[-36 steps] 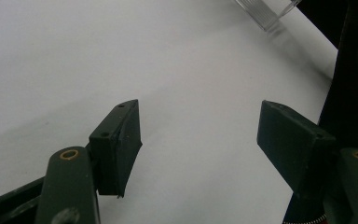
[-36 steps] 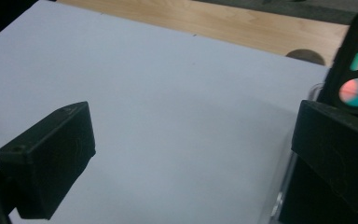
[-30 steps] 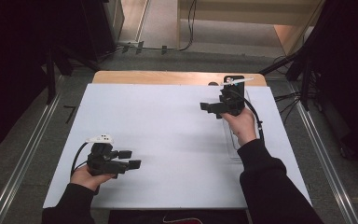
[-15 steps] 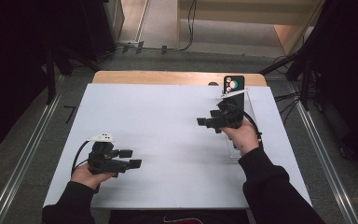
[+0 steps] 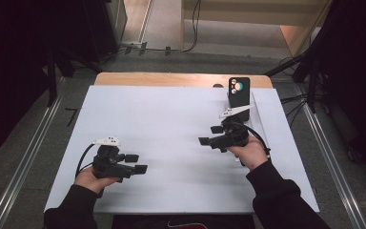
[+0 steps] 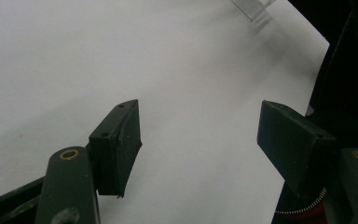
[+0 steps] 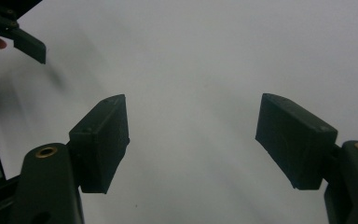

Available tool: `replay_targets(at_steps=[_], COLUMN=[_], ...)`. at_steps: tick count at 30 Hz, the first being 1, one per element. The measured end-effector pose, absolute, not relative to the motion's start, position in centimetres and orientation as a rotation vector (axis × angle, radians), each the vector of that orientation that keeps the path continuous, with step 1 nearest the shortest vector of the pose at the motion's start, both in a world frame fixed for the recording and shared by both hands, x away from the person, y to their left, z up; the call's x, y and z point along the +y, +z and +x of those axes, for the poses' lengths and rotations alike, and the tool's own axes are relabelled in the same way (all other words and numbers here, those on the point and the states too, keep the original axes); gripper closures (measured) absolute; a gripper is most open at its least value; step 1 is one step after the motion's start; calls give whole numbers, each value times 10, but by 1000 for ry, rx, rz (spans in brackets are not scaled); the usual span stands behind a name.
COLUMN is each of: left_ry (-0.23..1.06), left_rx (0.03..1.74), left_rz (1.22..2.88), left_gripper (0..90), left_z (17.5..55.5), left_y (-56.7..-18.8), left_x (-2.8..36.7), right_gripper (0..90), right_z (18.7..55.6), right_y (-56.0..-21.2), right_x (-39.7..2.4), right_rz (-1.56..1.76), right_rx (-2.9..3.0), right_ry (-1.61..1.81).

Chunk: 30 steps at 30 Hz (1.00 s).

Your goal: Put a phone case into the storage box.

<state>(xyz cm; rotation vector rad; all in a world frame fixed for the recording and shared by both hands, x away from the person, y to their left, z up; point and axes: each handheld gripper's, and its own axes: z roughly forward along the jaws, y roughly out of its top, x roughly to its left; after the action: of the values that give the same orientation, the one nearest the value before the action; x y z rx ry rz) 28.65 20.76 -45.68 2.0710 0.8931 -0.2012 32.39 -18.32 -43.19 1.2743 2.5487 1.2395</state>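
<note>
A black phone stands upright, camera side toward me, in a clear stand at the back right of the white table. My right gripper hovers in front of the stand, pointing left. It is open with nothing between its jaws, which have just been closing a little. My left gripper rests near the front left, pointing right, and is open and empty. A corner of the clear stand shows far off in the left gripper view.
A wooden strip borders the table's far edge. Metal rails run along the floor on both sides, and cables lie on the floor beyond the table. The left gripper's jaw tip shows at the top left of the right gripper view.
My right gripper has drawn back from the phone stand toward the near side, which uncovers the phone. The left gripper has stayed where it was.
</note>
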Motion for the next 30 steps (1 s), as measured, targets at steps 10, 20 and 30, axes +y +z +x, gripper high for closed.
replay_targets(at_steps=[10, 20, 30], left_ry=[-220, -224, -223], left_rx=[878, 874, 866], left_rz=[2090, 2088, 2094], left_gripper=[303, 303, 303], left_z=[286, 286, 285], left_y=[-459, -458, -458], left_x=[204, 205, 203], right_gripper=[235, 232, 231], right_z=[305, 287, 271], right_y=[-439, -447, -454], right_x=[-187, -197, -214], right_rz=[1208, 1151, 1172], right_rx=[2616, 2674, 2681], right_ry=[1273, 1260, 1212])
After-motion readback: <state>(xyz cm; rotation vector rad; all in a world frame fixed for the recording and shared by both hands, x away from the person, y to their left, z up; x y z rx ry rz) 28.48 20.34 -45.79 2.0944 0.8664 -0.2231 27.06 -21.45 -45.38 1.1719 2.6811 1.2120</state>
